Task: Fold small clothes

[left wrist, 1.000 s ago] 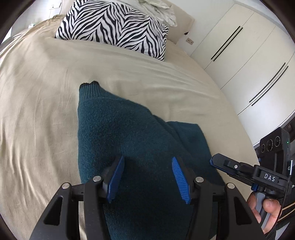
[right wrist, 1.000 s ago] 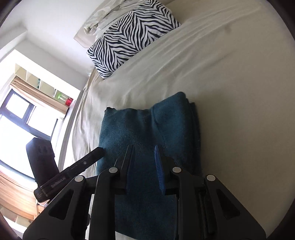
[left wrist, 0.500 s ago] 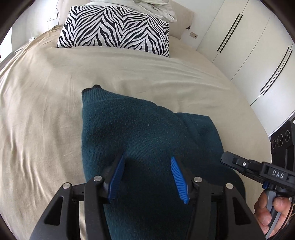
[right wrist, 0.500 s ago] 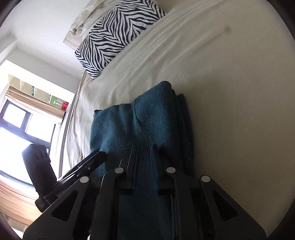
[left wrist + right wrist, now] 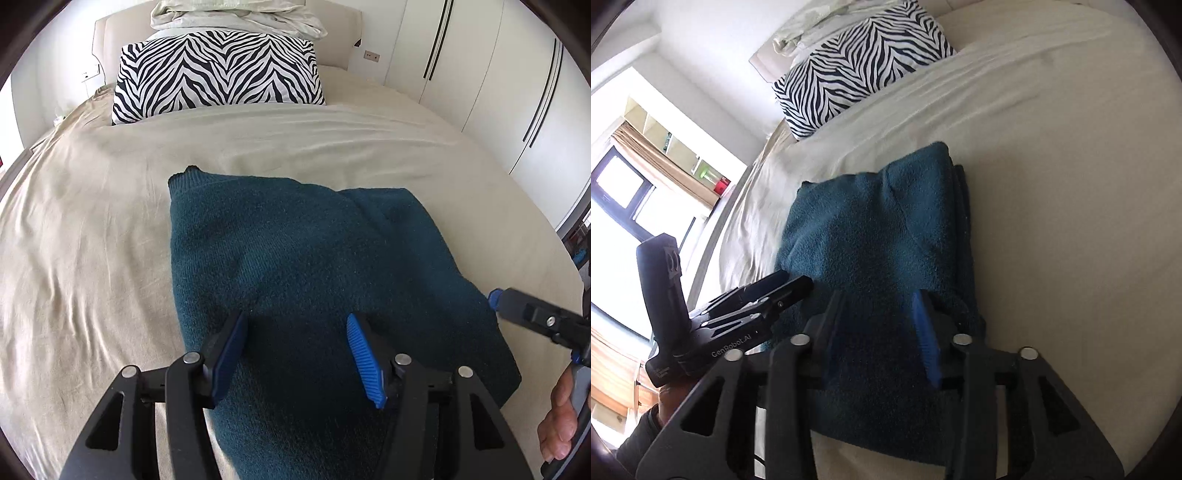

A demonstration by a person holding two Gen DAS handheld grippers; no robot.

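A dark teal knitted garment lies folded into a rough rectangle on the beige bed sheet. It also shows in the right wrist view. My left gripper is open and empty, above the garment's near part. My right gripper is open and empty, above the garment's near right part. Its finger shows at the garment's right edge in the left wrist view. The left gripper's fingers show at the garment's left edge in the right wrist view.
A zebra-striped pillow stands at the head of the bed with pale bedding piled behind it. White wardrobe doors run along the right. A window with shelves is on the left side.
My right gripper closed on the garment half a second ago and has now opened wide. Both grippers have drawn back a little from the garment. The left gripper stayed open.
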